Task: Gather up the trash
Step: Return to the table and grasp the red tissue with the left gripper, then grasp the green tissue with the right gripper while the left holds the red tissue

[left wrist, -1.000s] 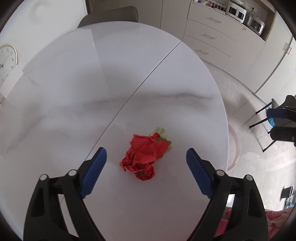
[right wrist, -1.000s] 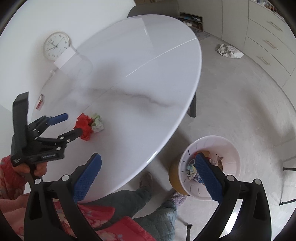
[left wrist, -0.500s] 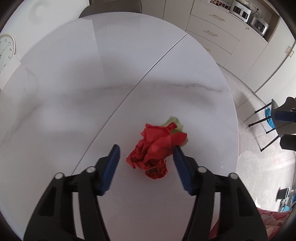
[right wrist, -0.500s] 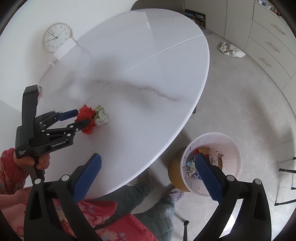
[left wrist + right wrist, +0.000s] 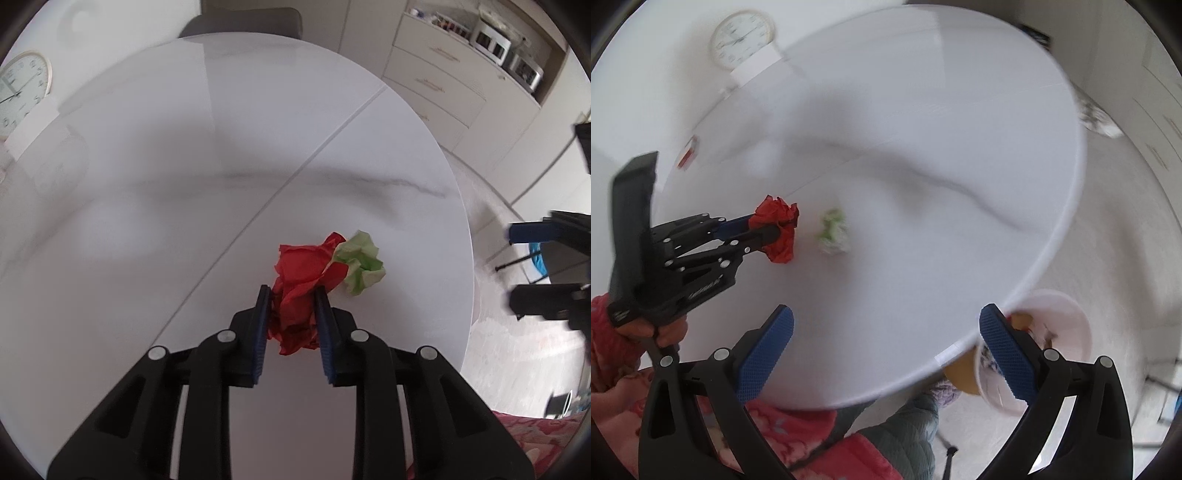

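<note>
My left gripper [image 5: 291, 295] is shut on a crumpled red paper ball [image 5: 301, 273] and holds it just above the white marble table [image 5: 184, 184]. A crumpled green paper ball [image 5: 362, 264] lies on the table right behind the red one. In the right wrist view the left gripper [image 5: 768, 229] holds the red paper [image 5: 779, 229], with the green ball [image 5: 833, 230] apart to its right. My right gripper [image 5: 886, 332] is open and empty above the table's near edge. A white trash bin [image 5: 1067, 317] with scraps stands on the floor by the table edge.
A clock [image 5: 742, 37] leans on the wall behind the table. A small red and white item [image 5: 687, 151] lies near the table's far left edge. A chair [image 5: 240, 18] stands at the far end. Cabinets [image 5: 443, 85] line the room's right side.
My left gripper closed on the red paper and lifted it off the green ball. My right gripper swung left over the table edge, so the bin slid to the lower right.
</note>
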